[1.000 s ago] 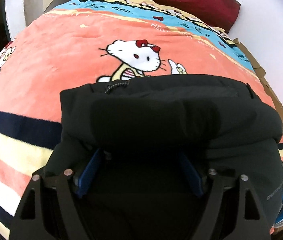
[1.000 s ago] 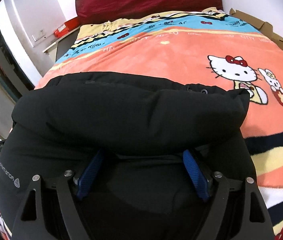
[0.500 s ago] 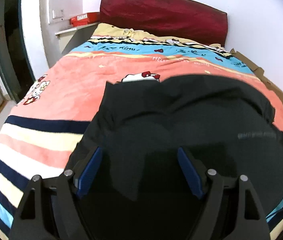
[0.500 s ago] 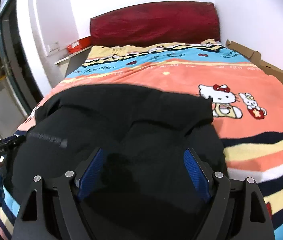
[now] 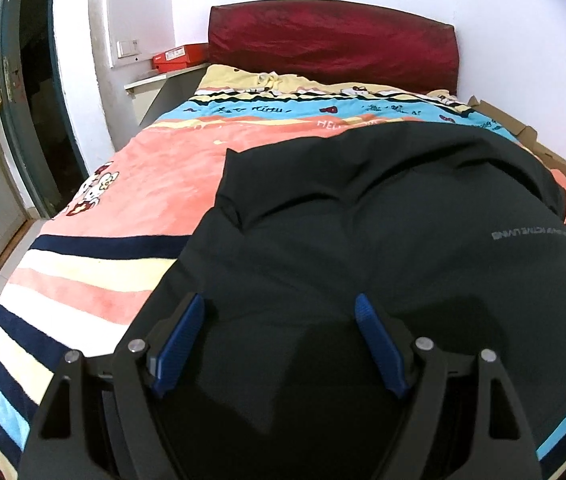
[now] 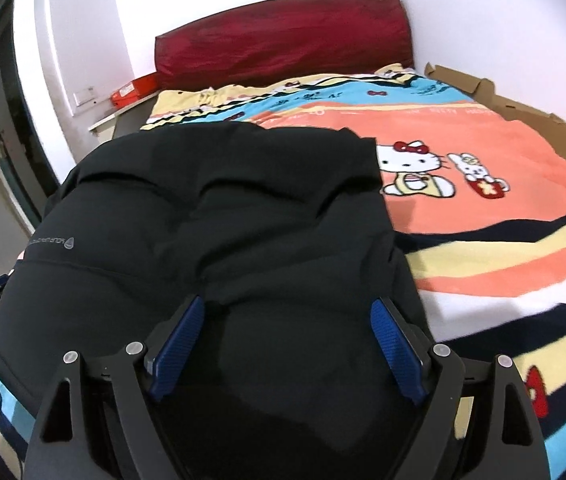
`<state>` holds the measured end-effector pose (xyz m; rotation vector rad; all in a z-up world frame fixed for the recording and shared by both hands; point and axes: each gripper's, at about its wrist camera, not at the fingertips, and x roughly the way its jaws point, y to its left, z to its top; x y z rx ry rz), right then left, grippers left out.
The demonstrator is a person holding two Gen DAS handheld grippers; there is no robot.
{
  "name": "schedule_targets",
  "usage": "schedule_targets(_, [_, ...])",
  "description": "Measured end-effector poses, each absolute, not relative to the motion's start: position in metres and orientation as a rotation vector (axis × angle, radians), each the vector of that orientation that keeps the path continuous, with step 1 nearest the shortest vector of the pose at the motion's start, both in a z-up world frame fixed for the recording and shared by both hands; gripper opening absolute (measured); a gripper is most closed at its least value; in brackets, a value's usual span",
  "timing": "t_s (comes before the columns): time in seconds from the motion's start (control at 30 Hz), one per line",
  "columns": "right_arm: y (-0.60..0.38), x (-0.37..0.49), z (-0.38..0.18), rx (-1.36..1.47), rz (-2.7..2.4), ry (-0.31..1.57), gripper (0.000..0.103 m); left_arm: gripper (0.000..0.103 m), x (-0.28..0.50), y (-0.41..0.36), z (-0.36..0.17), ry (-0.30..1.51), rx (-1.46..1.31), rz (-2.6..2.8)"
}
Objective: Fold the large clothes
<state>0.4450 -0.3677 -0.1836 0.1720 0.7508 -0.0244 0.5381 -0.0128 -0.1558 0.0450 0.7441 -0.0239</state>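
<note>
A large black padded jacket (image 5: 383,232) lies folded in a thick bundle on the bed's near end; it also shows in the right wrist view (image 6: 219,216). My left gripper (image 5: 281,312) is open, its blue pads (image 5: 181,340) spread wide above the jacket's near left part, holding nothing. My right gripper (image 6: 287,312) is open too, its blue pads (image 6: 397,346) spread above the jacket's near right part, holding nothing. The jacket's near edge is hidden under both grippers.
The bed carries an orange, blue and striped cartoon-cat blanket (image 5: 155,176) with a dark red headboard (image 5: 331,44). Flattened cardboard (image 6: 523,116) lies along the bed's right side. A bedside ledge with a red box (image 5: 179,56) and a doorway (image 5: 23,120) are at left.
Both grippers have risen and pulled back from the jacket with their jaws open. The jacket, bunched up close to the pads a second ago, now lies lower and flatter on the bed.
</note>
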Motion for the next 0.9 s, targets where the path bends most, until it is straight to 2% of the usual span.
schedule_targets(0.27, [-0.337,0.416,-0.164,0.159,0.044,0.683,0.085,0.078,0.525,-0.014,-0.151,0.75,0.066,-0.002])
schedule_targets(0.9, [-0.373,0.388,-0.192,0.183,-0.048,0.79,0.088,0.078,0.506,-0.004,-0.148,0.78,0.077,0.022])
